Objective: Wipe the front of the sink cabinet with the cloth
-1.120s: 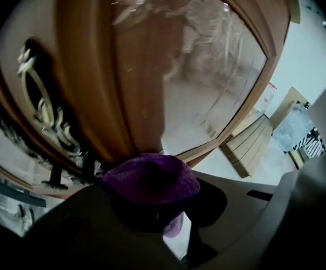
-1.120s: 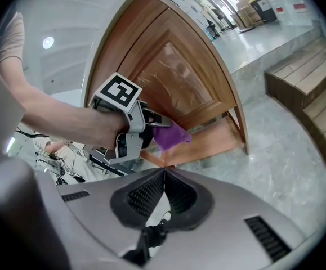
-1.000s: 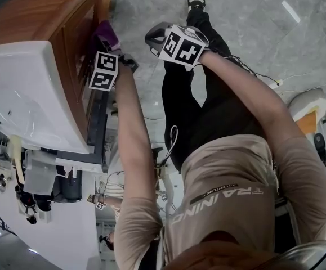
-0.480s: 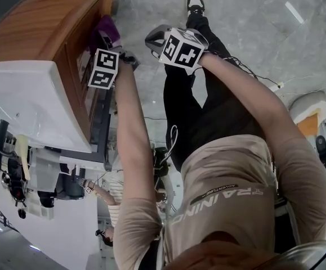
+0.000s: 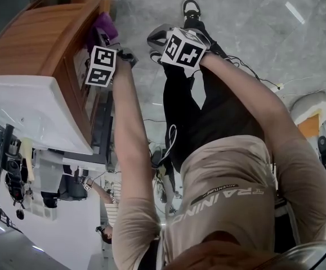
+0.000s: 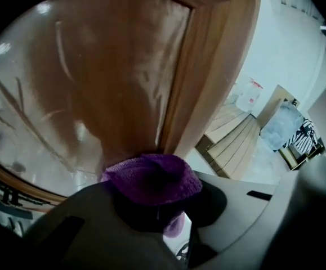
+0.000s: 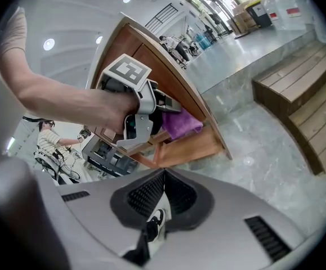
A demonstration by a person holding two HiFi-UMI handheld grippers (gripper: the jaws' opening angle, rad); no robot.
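A purple cloth (image 6: 151, 178) is bunched in my left gripper (image 6: 154, 200), which is shut on it and presses it against the glossy wooden front of the sink cabinet (image 6: 95, 83). From the head view the cloth (image 5: 105, 26) lies on the cabinet front (image 5: 72, 66) just past the left gripper (image 5: 107, 39), below the white sink (image 5: 22, 108). My right gripper (image 5: 155, 38) hangs beside it over the floor, apart from the cabinet. In its own view the right gripper (image 7: 164, 176) is shut on nothing, and the cloth (image 7: 181, 122) shows ahead.
Grey stone floor (image 5: 247, 21) lies in front of the cabinet, with the person's legs and shoe (image 5: 192, 5) on it. Wooden steps (image 7: 303, 106) stand to the right. Cables (image 5: 264, 80) trail over the floor. Dark equipment (image 5: 98, 134) sits beside the cabinet.
The left gripper and the cloth have slid a little along the cabinet front, toward the top of the head view. The right gripper has stayed beside it.
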